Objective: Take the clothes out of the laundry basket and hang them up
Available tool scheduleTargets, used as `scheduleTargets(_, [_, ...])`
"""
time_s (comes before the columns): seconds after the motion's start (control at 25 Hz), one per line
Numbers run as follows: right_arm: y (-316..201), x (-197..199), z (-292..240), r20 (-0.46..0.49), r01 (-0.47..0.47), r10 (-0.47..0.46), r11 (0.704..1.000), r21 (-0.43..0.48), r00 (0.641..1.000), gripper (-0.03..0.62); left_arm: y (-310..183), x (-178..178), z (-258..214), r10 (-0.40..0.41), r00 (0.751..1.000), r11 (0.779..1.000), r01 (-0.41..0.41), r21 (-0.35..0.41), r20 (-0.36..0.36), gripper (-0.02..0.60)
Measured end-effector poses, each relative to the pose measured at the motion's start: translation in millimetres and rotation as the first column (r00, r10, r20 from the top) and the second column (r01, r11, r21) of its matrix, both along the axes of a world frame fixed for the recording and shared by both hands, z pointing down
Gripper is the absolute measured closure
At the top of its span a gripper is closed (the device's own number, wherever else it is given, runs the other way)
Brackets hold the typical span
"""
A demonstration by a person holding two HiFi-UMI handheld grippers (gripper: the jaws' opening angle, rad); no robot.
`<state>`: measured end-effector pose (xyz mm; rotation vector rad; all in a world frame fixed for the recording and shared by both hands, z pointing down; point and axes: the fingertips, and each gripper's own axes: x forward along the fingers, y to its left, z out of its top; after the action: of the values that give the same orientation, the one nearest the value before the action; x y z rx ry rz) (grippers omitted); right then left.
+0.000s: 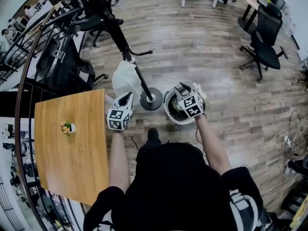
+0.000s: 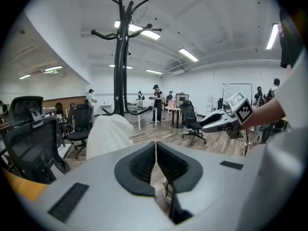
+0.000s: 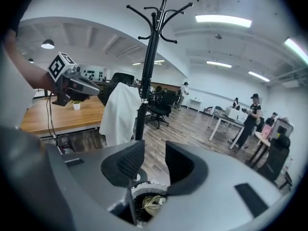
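Note:
The round white laundry basket [image 1: 169,110] stands on the wood floor beside the black coat stand's base [image 1: 152,100]. My right gripper [image 1: 182,86] hovers over the basket, open, with nothing between its jaws. In the right gripper view [image 3: 155,160] a crumpled tan garment [image 3: 153,201] lies inside the basket [image 3: 139,186]. A white garment [image 1: 125,78] hangs on the coat stand [image 3: 147,81]. My left gripper [image 1: 126,98] is shut and empty, held just in front of that white garment [image 2: 108,134].
A wooden table [image 1: 72,153] with a small potted plant [image 1: 67,127] sits to my left. Black office chairs stand at the far left [image 1: 65,69] and far right [image 1: 263,47]. Cables and a power strip [image 1: 288,139] lie on the floor at the right. People stand in the distance.

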<state>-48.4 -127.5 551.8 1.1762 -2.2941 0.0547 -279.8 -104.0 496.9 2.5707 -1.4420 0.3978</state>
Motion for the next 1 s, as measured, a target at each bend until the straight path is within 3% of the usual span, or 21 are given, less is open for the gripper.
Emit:
scheduleTargets(0.48, [69, 151, 18, -0.003, -0.115, 0.115, 0.992, -0.048, 0.993, 0.447, 45, 149, 18, 0.117, 0.993, 0.993, -0.118, -0.032, -0.009, 0.557])
scheduleTargets(0.76, [94, 205, 18, 0.018, -0.184, 0.185, 0.981, -0.053, 0.983, 0.448, 52, 211, 20, 0.192, 0.981, 0.98, -0.192, -0.044, -0.006, 0.557])
scheduleTargets(1.0, [112, 254, 36, 0.044, -0.276, 0.281, 0.956, -0.097, 0.959, 0.448, 58, 260, 31, 0.283, 0.959, 0.957, -0.281, -0.076, 0.015, 0.557])
